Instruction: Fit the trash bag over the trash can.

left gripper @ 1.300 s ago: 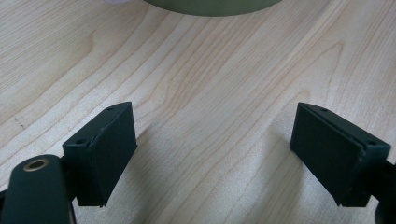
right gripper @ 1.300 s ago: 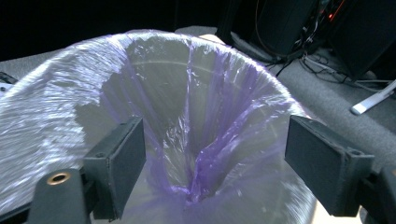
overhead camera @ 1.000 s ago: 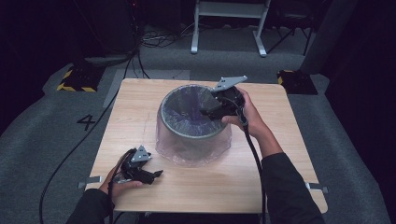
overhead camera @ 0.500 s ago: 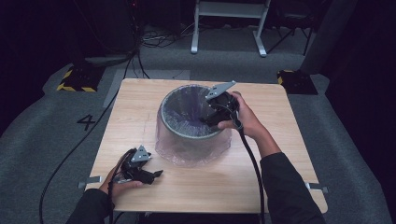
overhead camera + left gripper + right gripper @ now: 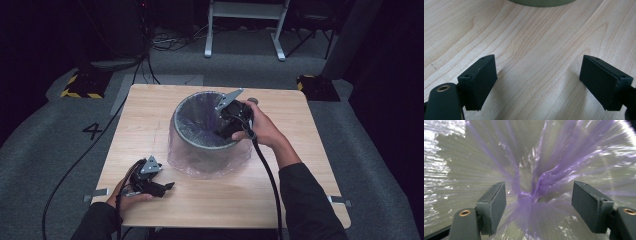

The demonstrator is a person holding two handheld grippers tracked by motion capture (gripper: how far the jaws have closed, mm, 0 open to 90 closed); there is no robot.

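High view — right gripper [image 5: 223,131], jaws spread, inside purple-lined bin [image 5: 192,137]; left gripper [image 5: 162,188] spread, perhaps resting on table [image 5: 150,110].

I'm counting what's sitting on and around the table right now.

I'm seeing one wooden table [image 5: 150,115], and on it one round bin [image 5: 200,142] wearing one clear purple-tinted bag liner [image 5: 212,165], whose gathered knot [image 5: 526,195] is showing in the right gripper view. I'm running two grippers: the left gripper [image 5: 167,186] and the right gripper [image 5: 222,134], each carried by one hand, so two hands, left hand [image 5: 129,197] and right hand [image 5: 262,131]. Each gripper is trailing one cable, making two. On the floor I'm making out two black blocks, one with yellow hazard stripes [image 5: 80,85] and one with a yellow edge [image 5: 317,87], one painted numeral 4 [image 5: 93,131], and one white stand [image 5: 245,22] at the back.
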